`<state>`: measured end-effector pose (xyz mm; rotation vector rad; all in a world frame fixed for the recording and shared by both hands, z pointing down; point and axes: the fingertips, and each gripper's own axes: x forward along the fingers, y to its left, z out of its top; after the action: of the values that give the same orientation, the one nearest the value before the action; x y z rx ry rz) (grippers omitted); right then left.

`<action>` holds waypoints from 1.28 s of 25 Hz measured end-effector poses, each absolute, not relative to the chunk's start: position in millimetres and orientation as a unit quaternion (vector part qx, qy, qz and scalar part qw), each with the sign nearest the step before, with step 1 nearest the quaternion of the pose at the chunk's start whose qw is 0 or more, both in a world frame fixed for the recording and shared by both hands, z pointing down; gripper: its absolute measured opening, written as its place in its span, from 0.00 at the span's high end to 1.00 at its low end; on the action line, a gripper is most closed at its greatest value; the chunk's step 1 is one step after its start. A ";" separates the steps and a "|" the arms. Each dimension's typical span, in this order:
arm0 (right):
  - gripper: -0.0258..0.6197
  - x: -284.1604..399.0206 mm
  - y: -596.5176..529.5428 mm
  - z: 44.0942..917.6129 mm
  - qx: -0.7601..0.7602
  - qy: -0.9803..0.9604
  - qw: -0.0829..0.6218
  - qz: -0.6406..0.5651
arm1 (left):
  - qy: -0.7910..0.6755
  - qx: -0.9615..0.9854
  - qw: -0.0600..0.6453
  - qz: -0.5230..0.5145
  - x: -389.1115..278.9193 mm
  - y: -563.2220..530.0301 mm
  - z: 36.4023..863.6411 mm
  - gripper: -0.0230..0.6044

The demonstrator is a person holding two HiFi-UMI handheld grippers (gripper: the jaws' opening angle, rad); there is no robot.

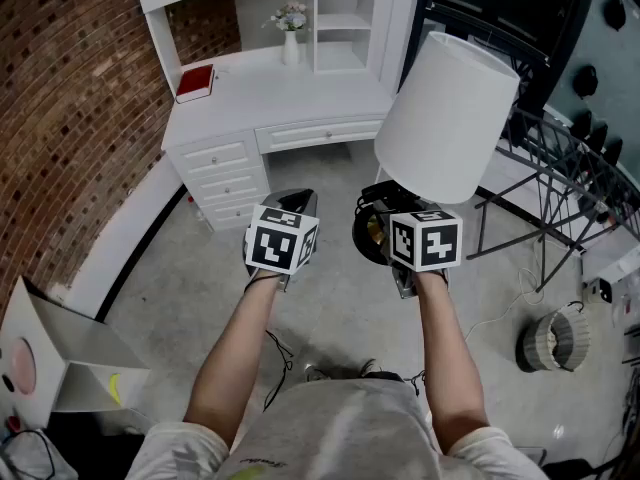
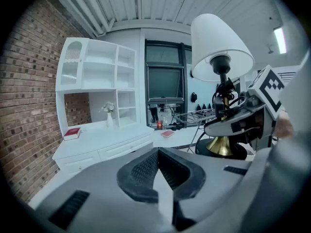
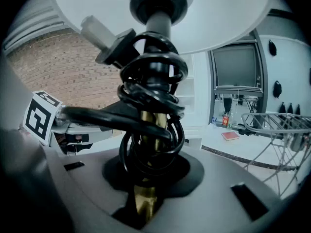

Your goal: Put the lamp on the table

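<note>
Well beyond lamp (image 1: pixel 445 118), flowers (image 1: pixel 291 14) in vase (image 1: pixel 290 48)

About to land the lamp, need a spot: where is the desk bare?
Bare: the desk front, from the book across to the right edge, ahead of the vase and shelves. Crowded: the back strip by vase and shelves, and the left corner with the book. The lamp is clamped in the right gripper.

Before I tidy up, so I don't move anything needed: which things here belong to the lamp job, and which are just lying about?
Job: lamp, its stem held in the right tongs; white desk, the likely spot for it.
Lying about: red book and vase of flowers on that desk; metal rack; open box.
</note>
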<state>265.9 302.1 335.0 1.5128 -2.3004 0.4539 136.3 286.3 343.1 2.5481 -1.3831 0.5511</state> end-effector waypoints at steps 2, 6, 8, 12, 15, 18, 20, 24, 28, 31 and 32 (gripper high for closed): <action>0.81 265.9 305.0 336.6 0.534 -0.811 0.174 0.165 | -0.464 0.861 0.095 0.186 137.5 288.9 343.7 0.97; 0.81 263.6 309.2 340.1 0.532 -0.810 0.178 0.172 | -0.463 0.861 0.099 0.184 137.2 293.1 345.6 0.97; 0.81 263.9 310.4 341.3 0.532 -0.809 0.180 0.173 | -0.461 0.862 0.101 0.185 138.5 295.0 348.0 0.97; 0.81 260.4 309.1 340.3 0.530 -0.810 0.180 0.173 | -0.460 0.862 0.102 0.185 135.3 296.3 348.9 0.97; 0.81 253.0 304.5 339.5 0.527 -0.813 0.177 0.173 | -0.463 0.861 0.102 0.184 127.5 293.7 348.8 0.97; 0.81 250.8 299.7 341.2 0.525 -0.814 0.177 0.172 | -0.465 0.860 0.100 0.185 124.2 289.8 349.5 0.97; 0.81 250.4 295.0 342.0 0.525 -0.815 0.177 0.171 | -0.465 0.860 0.099 0.186 123.8 285.4 349.6 0.97; 0.81 247.4 280.2 344.9 0.522 -0.817 0.174 0.173 | -0.463 0.860 0.097 0.194 123.6 271.0 351.9 0.97; 0.81 253.4 259.3 349.8 0.523 -0.816 0.170 0.178 | -0.459 0.859 0.094 0.204 131.0 250.4 354.2 0.97; 0.81 256.9 241.1 353.7 0.523 -0.816 0.169 0.178 | -0.459 0.859 0.091 0.208 134.6 231.6 353.6 0.97; 0.81 258.4 234.7 355.2 0.522 -0.817 0.168 0.178 | -0.459 0.859 0.089 0.210 136.5 225.0 353.4 0.97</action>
<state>258.4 234.7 355.2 1.4848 -2.3230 0.5076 136.5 225.0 353.4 2.5546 -1.3647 0.6253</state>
